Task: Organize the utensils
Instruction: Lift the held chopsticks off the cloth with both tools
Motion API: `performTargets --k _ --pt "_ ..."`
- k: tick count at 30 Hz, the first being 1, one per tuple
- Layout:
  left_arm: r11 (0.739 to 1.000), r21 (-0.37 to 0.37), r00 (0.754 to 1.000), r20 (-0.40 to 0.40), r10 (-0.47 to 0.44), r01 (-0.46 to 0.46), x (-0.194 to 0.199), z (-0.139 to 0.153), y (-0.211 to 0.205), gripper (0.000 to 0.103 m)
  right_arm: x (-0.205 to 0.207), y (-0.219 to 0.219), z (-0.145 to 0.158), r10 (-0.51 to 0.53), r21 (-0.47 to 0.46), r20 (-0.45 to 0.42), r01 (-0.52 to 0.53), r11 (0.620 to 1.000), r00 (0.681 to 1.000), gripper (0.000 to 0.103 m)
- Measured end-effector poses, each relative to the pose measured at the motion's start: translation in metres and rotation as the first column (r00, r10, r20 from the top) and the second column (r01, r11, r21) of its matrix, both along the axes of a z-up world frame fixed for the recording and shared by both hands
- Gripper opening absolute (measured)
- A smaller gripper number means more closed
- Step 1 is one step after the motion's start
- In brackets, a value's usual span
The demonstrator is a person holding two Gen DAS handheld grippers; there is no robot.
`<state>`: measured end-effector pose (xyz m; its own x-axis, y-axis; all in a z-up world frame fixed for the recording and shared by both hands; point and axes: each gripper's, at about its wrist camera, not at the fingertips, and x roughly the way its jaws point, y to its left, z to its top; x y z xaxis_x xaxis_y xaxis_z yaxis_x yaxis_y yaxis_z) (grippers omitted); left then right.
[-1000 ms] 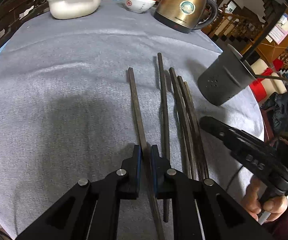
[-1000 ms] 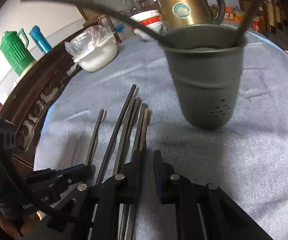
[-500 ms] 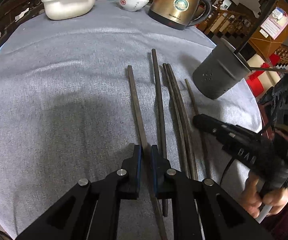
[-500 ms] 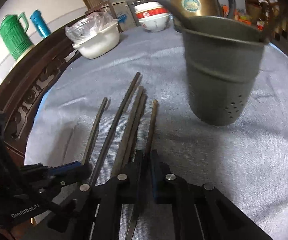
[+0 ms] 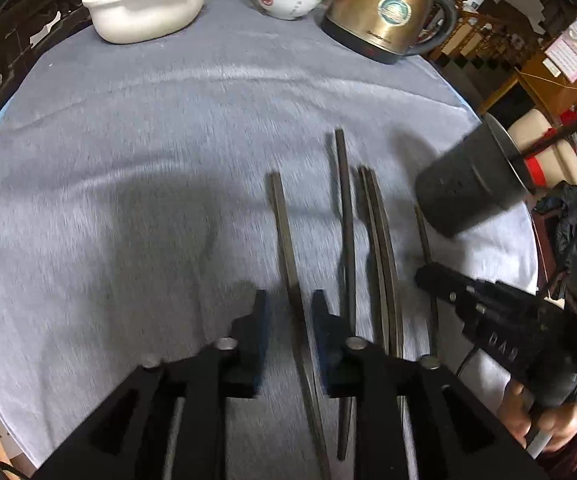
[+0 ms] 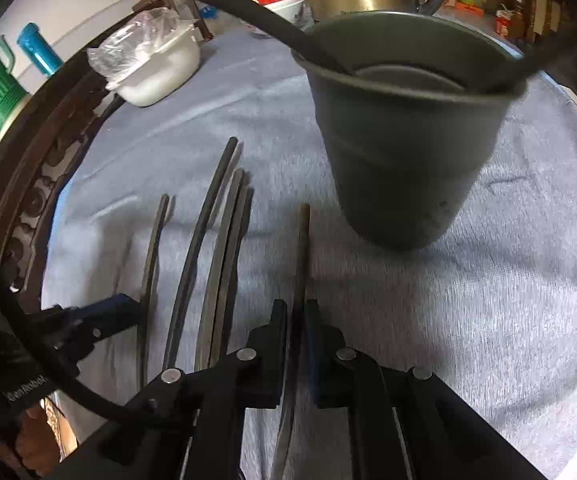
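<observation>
Left gripper (image 5: 288,312) was opening, its pads clear of the leftmost chopstick (image 5: 284,232) lying between them on the desk (image 5: 128,160). Right gripper (image 6: 296,316) was nearly closed on the rightmost chopstick (image 6: 303,248), just beside the grey holder (image 6: 404,152). Judged best: lift steeply, tip down into the holder without nudging it.

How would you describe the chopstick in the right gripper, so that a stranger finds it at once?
Start at the dark grey cup standing on the grey tablecloth. Several dark chopsticks lie side by side to its left. The one you want, the brownish chopstick, lies closest to the cup, apart from the others, and its near end sits between the pads of the right gripper.
</observation>
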<state>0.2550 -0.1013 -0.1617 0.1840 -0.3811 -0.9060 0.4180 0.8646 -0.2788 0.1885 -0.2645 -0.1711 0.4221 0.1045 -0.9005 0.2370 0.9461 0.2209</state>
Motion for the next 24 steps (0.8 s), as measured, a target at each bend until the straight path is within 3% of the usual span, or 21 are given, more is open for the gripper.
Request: performTargets --k 1,5,8,9,10,12,15,24 --pt "1.0 0.009 1.0 -0.012 0.009 -0.009 0.006 -0.001 -0.003 0.038 0.003 0.002 0.0 0.001 -0.014 -0.001 -0.001 1.0 1.0 0.012" --pt "0.999 0.023 0.998 -0.045 0.035 -0.034 0.018 -0.009 -0.007 0.039 0.007 0.009 0.0 0.006 -0.065 0.007 -0.005 0.998 1.0 0.012" --pt "0.999 0.033 0.999 -0.024 0.042 -0.041 0.018 -0.01 -0.01 0.038 0.009 0.013 0.0 0.013 -0.092 0.018 -0.011 0.996 1.0 0.011" --pt "0.998 0.041 0.999 -0.018 0.04 -0.039 0.018 -0.01 -0.012 0.035 0.01 0.013 0.0 0.018 -0.1 0.022 -0.016 0.995 1.0 0.01" --pt "0.998 0.053 0.999 -0.006 0.04 -0.04 0.018 -0.01 -0.014 0.023 0.01 0.015 0.0 0.025 -0.111 0.025 -0.022 0.994 0.999 0.009" --pt "0.996 0.076 0.999 0.005 0.046 -0.046 0.02 -0.011 -0.014 0.008 0.009 0.015 -0.001 0.033 -0.115 0.03 -0.03 0.993 0.999 0.007" --pt "0.996 0.028 0.996 -0.016 0.086 -0.086 0.022 -0.01 -0.004 0.007 0.003 0.012 0.002 0.035 -0.084 0.056 -0.03 0.996 0.998 0.007" --pt "0.995 -0.046 0.982 0.166 0.095 -0.089 -0.016 0.052 0.023 0.006 -0.031 0.005 0.046 0.064 -0.016 0.223 -0.063 0.998 0.973 0.006"
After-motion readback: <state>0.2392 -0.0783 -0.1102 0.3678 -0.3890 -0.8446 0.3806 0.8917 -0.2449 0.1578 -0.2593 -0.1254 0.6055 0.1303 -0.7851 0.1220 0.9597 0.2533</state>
